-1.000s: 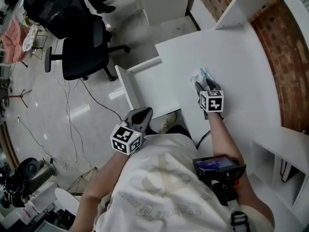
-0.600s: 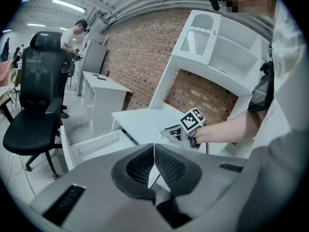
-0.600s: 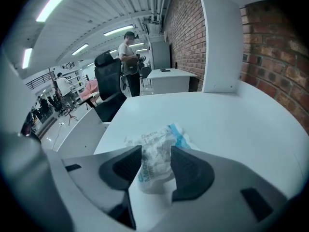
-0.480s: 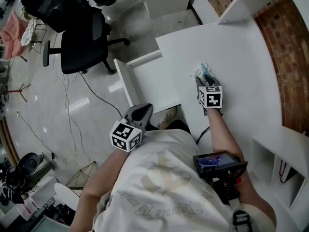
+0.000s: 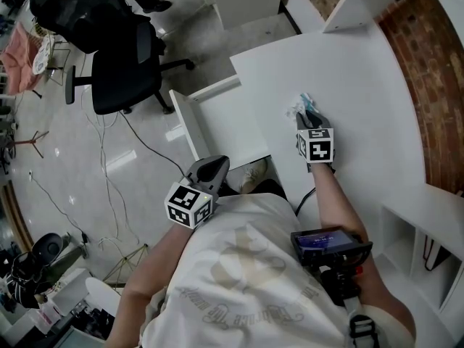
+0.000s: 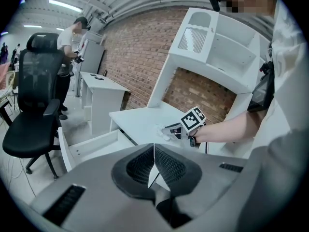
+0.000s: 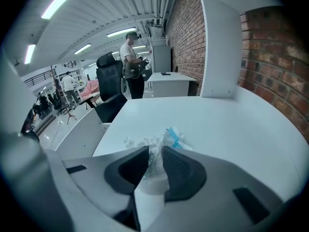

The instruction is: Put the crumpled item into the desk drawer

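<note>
The crumpled item [image 5: 302, 106], a white wrapper with a blue patch, lies on the white desk [image 5: 355, 71] near its left part. My right gripper [image 5: 305, 119] reaches over it, jaws closing, and in the right gripper view the wrapper [image 7: 164, 140] fills the narrow gap between the pads of that gripper [image 7: 155, 159]. The desk drawer [image 5: 183, 122] stands pulled out to the left of the desk, with nothing visible inside it. My left gripper [image 5: 211, 171] hangs low in front of the person's body, beside the drawer, jaws shut with nothing in them [image 6: 154, 151].
A black office chair [image 5: 123, 64] stands on the floor beyond the drawer, with cables trailing on the floor nearby. A brick wall [image 5: 428, 64] and white shelving [image 5: 428, 230] border the desk on the right. A person stands far off by another desk [image 7: 131, 57].
The right gripper's jaws have narrowed around the crumpled item while staying at the same spot on the desk. The left gripper has barely moved.
</note>
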A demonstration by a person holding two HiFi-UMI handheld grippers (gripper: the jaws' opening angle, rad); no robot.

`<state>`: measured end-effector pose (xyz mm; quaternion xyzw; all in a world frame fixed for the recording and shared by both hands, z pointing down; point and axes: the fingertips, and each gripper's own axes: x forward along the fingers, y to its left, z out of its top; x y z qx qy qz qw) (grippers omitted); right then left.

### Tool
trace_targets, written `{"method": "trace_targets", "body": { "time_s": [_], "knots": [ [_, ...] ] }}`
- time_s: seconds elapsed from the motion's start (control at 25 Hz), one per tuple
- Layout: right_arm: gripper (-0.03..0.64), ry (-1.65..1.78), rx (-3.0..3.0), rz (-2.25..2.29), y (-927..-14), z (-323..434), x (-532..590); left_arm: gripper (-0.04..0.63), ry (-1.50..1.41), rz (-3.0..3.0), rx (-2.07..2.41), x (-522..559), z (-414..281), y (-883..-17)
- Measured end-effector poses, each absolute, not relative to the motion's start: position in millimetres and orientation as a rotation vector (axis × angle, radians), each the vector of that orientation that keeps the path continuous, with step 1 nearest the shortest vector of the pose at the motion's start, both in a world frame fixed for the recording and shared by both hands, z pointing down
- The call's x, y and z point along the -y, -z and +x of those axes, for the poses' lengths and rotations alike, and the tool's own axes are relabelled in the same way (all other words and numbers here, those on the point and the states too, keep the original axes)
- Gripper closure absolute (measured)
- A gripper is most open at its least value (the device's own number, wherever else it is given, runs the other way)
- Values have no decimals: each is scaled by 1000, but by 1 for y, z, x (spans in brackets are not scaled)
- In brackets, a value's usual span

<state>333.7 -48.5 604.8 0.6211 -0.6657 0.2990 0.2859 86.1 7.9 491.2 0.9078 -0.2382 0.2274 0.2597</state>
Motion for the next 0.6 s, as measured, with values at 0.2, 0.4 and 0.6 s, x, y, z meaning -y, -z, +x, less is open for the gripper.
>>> {"method": "trace_targets", "body": {
  "time_s": [0.2, 0.4, 0.6],
  "knots": [
    [514, -776, 1794, 1687, -595, 334, 48, 572, -615, 2467, 650, -9, 85, -489],
    [518, -700, 1809, 1665, -584, 325, 48, 572, -611, 2463, 655, -14, 81, -490],
    [522, -676, 1813, 1659, -582, 319, 47, 572, -600, 2459, 662, -18, 80, -491]
  ]
}}
